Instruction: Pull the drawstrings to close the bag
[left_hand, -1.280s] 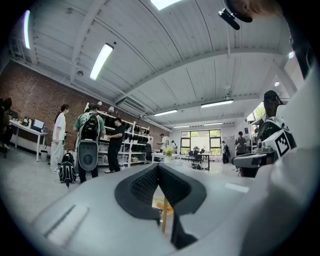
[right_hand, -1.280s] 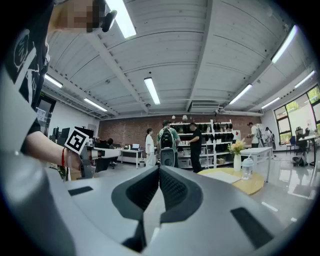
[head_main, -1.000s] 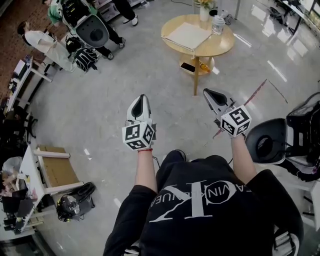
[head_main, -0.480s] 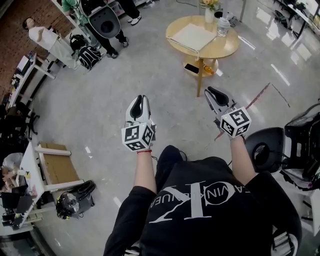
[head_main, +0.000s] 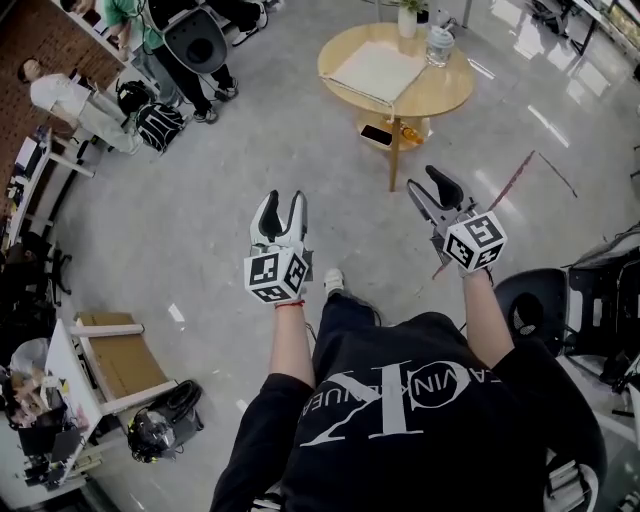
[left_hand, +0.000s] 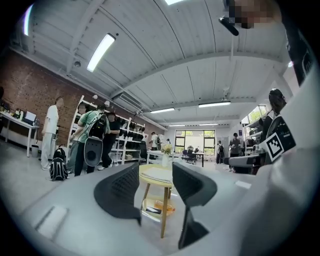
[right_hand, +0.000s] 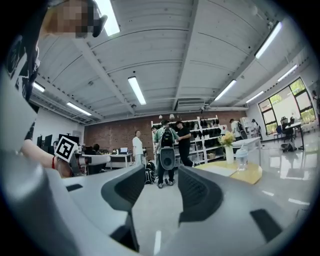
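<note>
A flat whitish cloth piece (head_main: 378, 70), perhaps the bag, lies on a round wooden table (head_main: 440, 95) ahead of me; I make out no drawstrings. My left gripper (head_main: 282, 208) is held level over the bare floor, well short of the table. Its jaws have just been opening and now stand open with nothing between them. My right gripper (head_main: 430, 185) is nearer the table's leg, and its jaws have likewise just opened on nothing. In the left gripper view the table (left_hand: 159, 176) shows between the open fingers (left_hand: 119, 192). In the right gripper view the table (right_hand: 239, 171) lies right of the fingers (right_hand: 199, 192).
A vase of flowers (head_main: 407, 20) and a clear bottle (head_main: 436, 46) stand on the table; a phone (head_main: 376, 134) lies on its lower shelf. Several people with backpacks (head_main: 150, 125) stand at the upper left. An office chair (head_main: 530, 298) is at my right, a low bench (head_main: 115, 355) at the left.
Both grippers' jaws, shut in the earlier frames, now stand open. Both hands have moved a little forward toward the table, and a shoe now shows below them.
</note>
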